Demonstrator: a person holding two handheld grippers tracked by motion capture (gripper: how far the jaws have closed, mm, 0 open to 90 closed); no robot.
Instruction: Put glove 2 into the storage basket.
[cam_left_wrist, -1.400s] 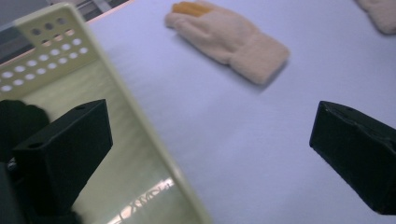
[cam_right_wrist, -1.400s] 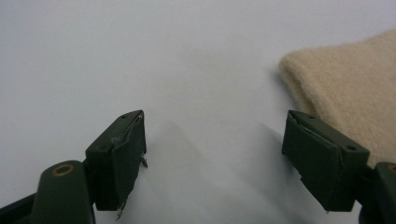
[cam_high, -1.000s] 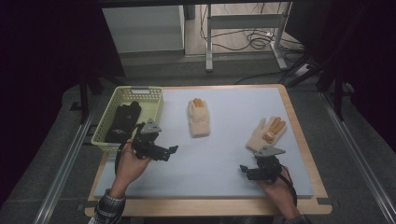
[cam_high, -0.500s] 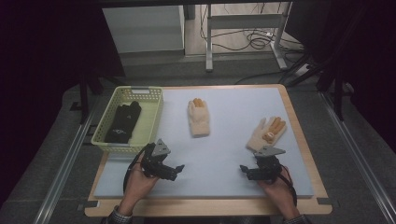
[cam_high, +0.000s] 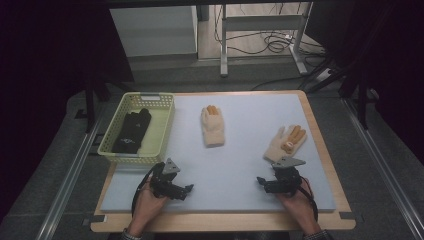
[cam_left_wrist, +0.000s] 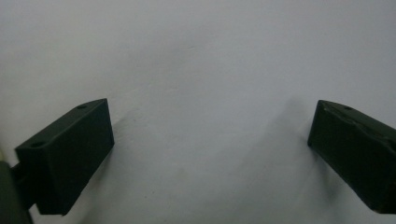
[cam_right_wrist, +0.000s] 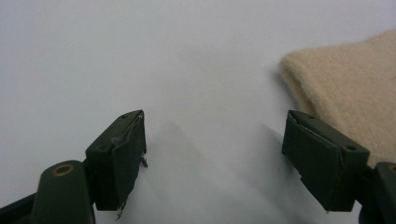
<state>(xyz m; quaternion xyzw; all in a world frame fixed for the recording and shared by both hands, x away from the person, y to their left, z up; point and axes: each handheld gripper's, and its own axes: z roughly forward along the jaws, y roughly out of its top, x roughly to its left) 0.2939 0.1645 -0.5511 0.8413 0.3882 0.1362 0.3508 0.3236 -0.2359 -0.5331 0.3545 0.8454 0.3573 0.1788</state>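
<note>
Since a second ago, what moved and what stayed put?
The left gripper pulled back from beside the yellow basket to the mat's near edge, its fingers open and holding nothing. The black glove stayed in the basket; the two cream gloves and the right gripper stayed put.

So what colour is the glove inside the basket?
Black. The glove in the yellow basket shows best in the high view.
</note>
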